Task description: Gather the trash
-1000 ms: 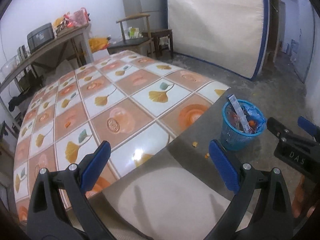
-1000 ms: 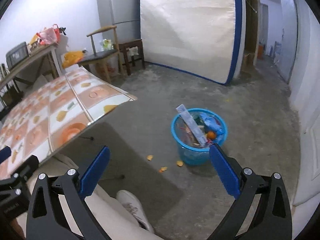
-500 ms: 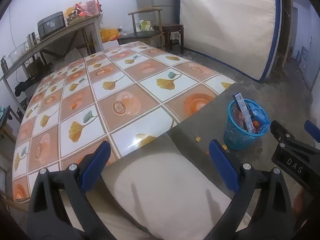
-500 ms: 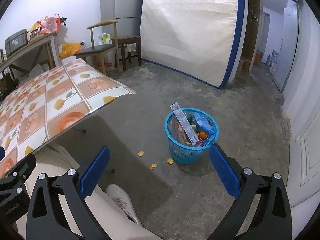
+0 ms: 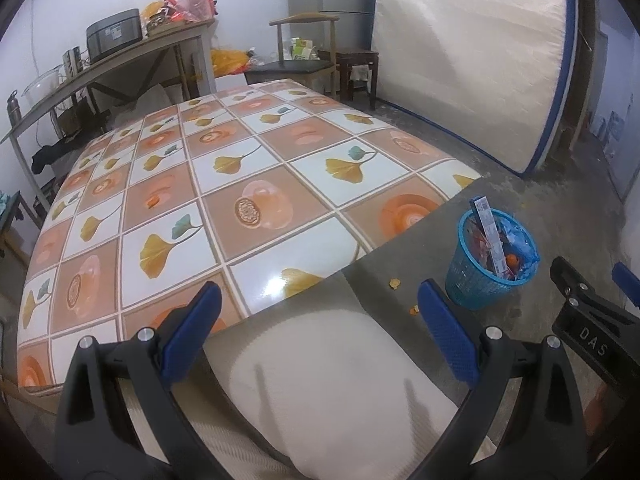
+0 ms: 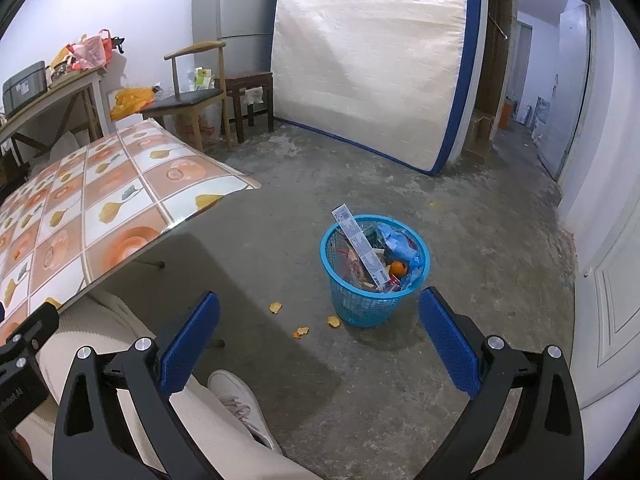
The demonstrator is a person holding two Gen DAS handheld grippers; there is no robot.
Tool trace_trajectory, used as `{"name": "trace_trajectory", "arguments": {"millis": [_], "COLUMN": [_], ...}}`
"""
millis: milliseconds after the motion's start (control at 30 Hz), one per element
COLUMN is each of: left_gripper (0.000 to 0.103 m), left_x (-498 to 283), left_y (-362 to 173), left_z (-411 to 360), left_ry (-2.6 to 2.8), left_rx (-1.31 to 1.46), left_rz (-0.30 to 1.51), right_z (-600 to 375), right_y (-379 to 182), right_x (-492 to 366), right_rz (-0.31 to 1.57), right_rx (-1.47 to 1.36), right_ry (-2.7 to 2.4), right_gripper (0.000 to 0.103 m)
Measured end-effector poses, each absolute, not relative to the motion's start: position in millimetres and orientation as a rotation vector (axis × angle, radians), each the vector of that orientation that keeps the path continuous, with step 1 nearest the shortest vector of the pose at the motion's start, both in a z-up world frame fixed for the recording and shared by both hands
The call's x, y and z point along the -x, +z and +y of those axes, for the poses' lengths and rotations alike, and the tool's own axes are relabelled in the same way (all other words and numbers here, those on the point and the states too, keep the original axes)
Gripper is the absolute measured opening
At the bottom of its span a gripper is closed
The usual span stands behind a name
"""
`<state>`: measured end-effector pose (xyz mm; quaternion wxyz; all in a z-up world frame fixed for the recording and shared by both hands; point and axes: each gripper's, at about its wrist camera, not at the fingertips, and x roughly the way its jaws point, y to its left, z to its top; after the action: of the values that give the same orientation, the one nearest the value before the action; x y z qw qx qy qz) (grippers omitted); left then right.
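Surveying the floor through both wrist views, I am finding the left gripper (image 5: 320, 316) and the right gripper (image 6: 320, 324) each standing with jaws spread wide and nothing between the pads. I am locating the blue mesh bin (image 6: 374, 280) on the concrete floor (image 6: 480, 240), at about twelve o'clock of the right gripper and two o'clock of the left. It is already holding wrappers, a long flat carton (image 6: 358, 242) and an orange item. I am noting three small orange scraps (image 6: 275, 307) lying loose on the floor at about eight o'clock of the bin, near its base but apart from it; they are looking like dried peel. I am judging them light, thin and brittle, likely to crumble under a hard squeeze and awkward to lift off rough concrete. I am recommending a gentle pinch across each scrap's raised edge, pads low to the floor. The patterned table (image 5: 240, 184) is showing one small orange fragment (image 5: 153, 201) at about nine o'clock.
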<state>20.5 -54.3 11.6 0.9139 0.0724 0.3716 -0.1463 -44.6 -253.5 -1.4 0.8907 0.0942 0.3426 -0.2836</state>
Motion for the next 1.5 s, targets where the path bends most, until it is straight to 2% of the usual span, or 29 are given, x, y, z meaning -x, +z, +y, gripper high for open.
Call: {"name": "trace_trajectory", "arguments": {"millis": [1100,1500], "left_gripper": [0.095,0.095], "left_x": [-23.9,-24.3], "left_y": [12.2,12.1], "left_z": [-52.3,-50.9], "left_ry": [-0.27,-0.262], "left_rx": [-0.133,-0.122], "left_rz": [0.784,0.785], "right_z": [-250.5,-236.1], "right_y": [-2.8,6.1], "right_x": [44.5,38.9], "right_rz": [0.727,0.7], "right_rx": [-0.169,0.012], "right_ry": [-0.56,-0.482], "right_gripper": [0.097,0.097]}}
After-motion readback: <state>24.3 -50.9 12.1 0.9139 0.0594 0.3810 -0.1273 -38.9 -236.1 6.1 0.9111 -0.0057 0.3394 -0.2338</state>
